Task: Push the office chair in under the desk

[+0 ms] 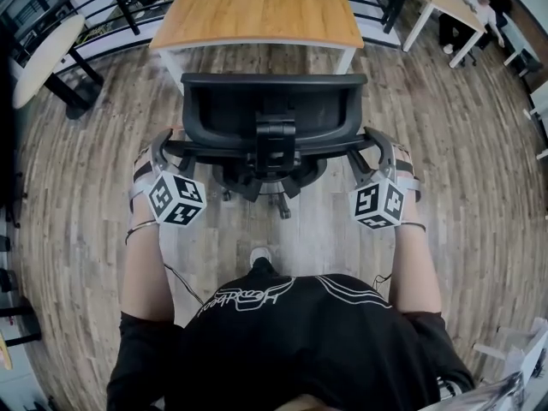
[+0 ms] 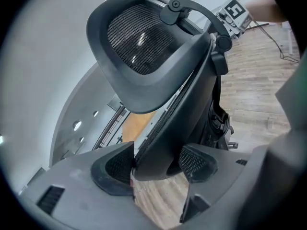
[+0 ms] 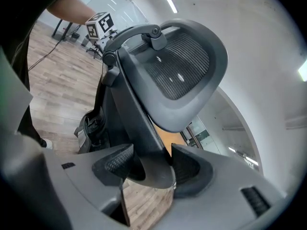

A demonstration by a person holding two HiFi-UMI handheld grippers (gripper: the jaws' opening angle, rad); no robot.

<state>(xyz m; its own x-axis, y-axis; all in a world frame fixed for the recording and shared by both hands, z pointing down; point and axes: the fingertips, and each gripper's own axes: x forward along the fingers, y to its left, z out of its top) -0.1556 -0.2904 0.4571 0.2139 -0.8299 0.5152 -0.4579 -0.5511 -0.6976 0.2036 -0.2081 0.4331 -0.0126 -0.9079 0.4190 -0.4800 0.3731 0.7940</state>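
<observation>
The left gripper (image 1: 161, 151) is squeezed tight on the left edge of the chair (image 1: 272, 110) back. The chair stands on the wood floor (image 1: 462, 144), close to the desk (image 1: 257, 11), its back not touching the desk's edge. The right gripper (image 1: 382, 149) squeezes the back's right edge.

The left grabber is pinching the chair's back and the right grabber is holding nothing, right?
Not quite. The right gripper is not empty: the right gripper view shows its jaws shut on the back edge of the office chair too. The left gripper does pinch it.
</observation>
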